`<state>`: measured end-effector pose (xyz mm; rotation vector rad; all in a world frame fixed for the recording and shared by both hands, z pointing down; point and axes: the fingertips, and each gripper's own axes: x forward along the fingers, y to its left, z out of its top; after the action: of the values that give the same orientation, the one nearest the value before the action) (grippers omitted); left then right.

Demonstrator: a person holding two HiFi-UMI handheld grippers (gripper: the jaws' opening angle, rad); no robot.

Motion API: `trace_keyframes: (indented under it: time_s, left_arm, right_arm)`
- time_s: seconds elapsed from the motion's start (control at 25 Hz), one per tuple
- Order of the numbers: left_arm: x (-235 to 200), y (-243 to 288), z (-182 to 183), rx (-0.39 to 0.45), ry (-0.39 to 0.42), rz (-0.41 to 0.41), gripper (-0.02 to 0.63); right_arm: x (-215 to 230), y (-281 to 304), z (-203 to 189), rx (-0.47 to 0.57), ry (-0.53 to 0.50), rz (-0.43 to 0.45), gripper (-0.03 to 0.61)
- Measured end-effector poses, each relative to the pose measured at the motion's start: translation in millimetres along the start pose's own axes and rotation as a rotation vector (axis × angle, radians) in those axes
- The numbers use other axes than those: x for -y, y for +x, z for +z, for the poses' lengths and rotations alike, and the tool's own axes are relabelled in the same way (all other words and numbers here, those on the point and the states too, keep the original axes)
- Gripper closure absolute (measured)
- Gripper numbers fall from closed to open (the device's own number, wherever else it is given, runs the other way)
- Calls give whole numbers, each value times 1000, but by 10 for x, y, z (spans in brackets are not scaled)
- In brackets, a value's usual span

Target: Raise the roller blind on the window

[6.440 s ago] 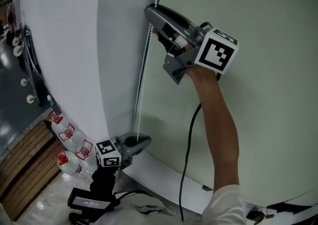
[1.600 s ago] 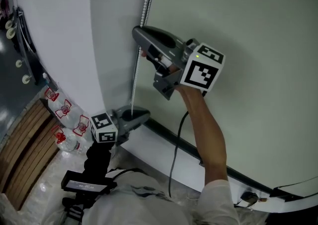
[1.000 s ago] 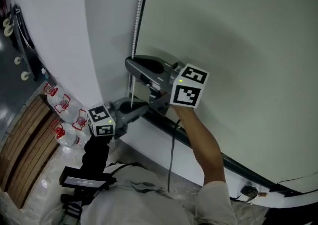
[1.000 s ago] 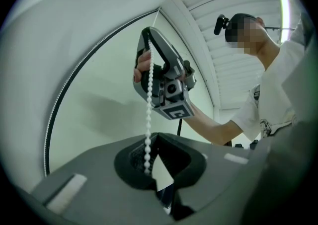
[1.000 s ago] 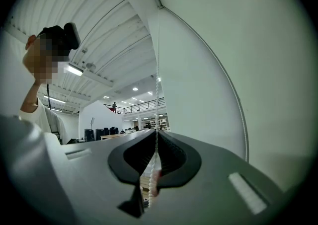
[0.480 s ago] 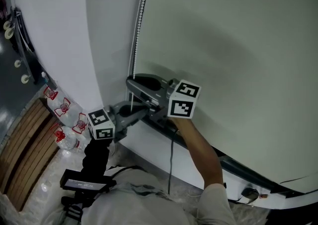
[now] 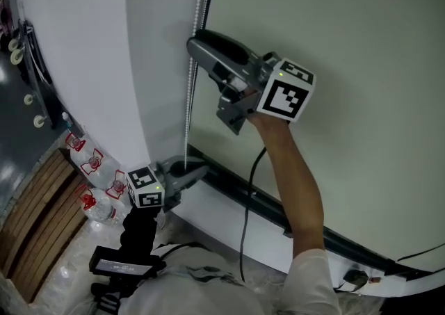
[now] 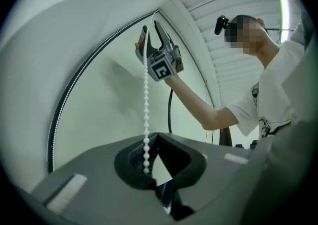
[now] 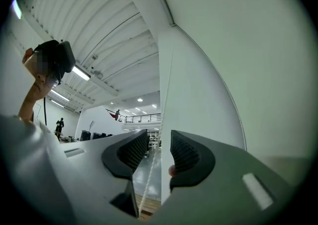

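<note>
The pale green roller blind (image 7: 334, 77) fills the right side, with its dark bottom bar (image 7: 278, 211) above the white sill. A white bead chain (image 7: 197, 7) hangs along the blind's left edge. My right gripper (image 7: 197, 44) is high on the chain. Its jaws have just been opening, and the chain (image 9: 149, 184) runs loose between the pads without being pressed. That gripper (image 8: 151, 30) also shows from below with spread jaws. My left gripper (image 7: 191, 167) stays low, shut on the chain's (image 8: 146, 95) lower end.
A white wall column (image 7: 83, 63) stands left of the blind. Water bottles with red labels (image 7: 87, 167) lie by wooden slats (image 7: 35, 237) on the floor. A black cable (image 7: 247, 195) hangs from the right gripper. A dark device (image 7: 122, 265) sits below the left gripper.
My right gripper first went down the chain to the left gripper, then rose again to the upper chain with its jaws spread. The left gripper has stayed in place.
</note>
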<state>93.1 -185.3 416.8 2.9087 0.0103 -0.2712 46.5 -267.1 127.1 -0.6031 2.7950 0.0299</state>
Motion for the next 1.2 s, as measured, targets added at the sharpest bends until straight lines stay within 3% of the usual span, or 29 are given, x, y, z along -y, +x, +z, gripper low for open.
trace_keyframes:
  time_s: [0.28,0.36,0.52,0.72,0.92,1.2]
  left_arm:
    - [-11,1,-5,-4,7,0,615]
    - [-12,-9,-10,-3,6,3,615]
    - [-8,-1,-14,0,-2,0,615]
    - [-6,1,-3,0,-3,1,615]
    - [-21,-2,16,0,-13,10,615]
    - [-28,-21,21,6,-10,16,615]
  right_arm:
    - [53,220,593,24,-101,-5,496]
    - [29,238,615,27,-101,-7,550]
    - [6,238,600,25,-51,2,566]
    - [-81,255,587,-33,-83,29,572]
    - [-131,208,520,-40,-50,50,572]
    - [-178,93,-14,-136,-36,43,572]
